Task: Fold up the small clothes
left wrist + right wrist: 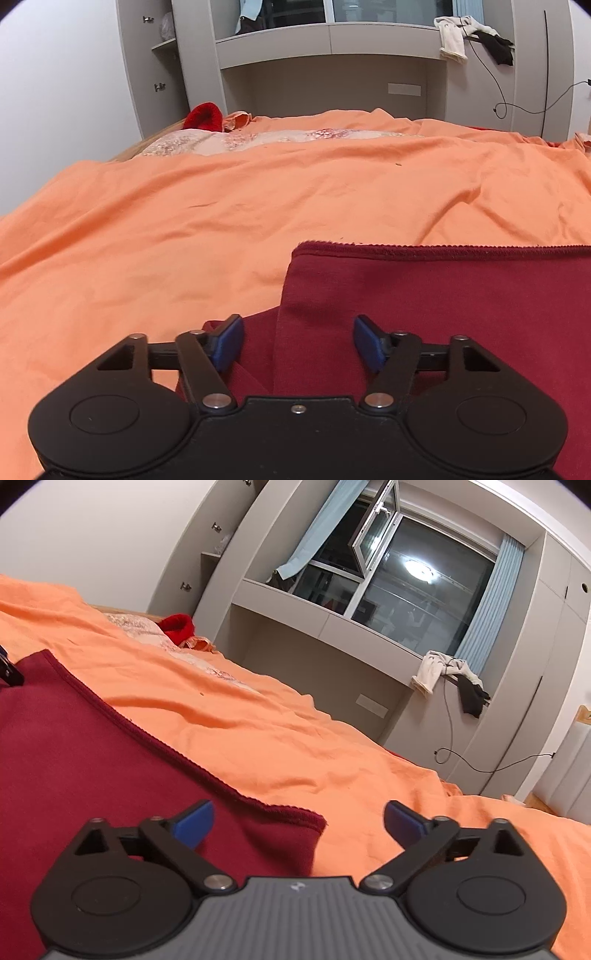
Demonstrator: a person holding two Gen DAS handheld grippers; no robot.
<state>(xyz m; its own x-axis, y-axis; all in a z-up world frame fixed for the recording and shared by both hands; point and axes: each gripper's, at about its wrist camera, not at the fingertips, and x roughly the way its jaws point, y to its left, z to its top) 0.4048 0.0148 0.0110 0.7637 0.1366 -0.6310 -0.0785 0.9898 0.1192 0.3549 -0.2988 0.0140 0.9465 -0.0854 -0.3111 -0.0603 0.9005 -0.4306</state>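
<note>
The dark red garment [443,314] lay flat on the bed's orange sheet [221,221], folded, w/ its long stitched hem running straight across the left wrist view, left to right. In the right wrist view the same garment [92,757] showed that hem as a diagonal from upper left down to a rounded corner near centre. Long axis therefore ran side to side between the two tools. Fabric looked like a soft matte knit, edge finished w/ a fine zigzag stitch; corners blunt, one layer doubled over another, a vertical fold line visible at its left side.

Orange sheet was thin cloth, creased in shallow ridges; a pale floral quilt [258,140] and a bright red fuzzy item [203,116] sat at the far end.

Left tool [298,341] stood open, nothing pinched; blue pads apart, over the garment's left fold, cloth directly beneath and between the fingers. Whether the pads touched the cloth: can't tell.

Right tool [299,821] stood wide open, gripping nothing. Its left pad sat over the red knit, right pad over bare orange sheet, the garment's right corner lying between them.

Both tools: black linkage arms, blue rubbery pads.
</note>
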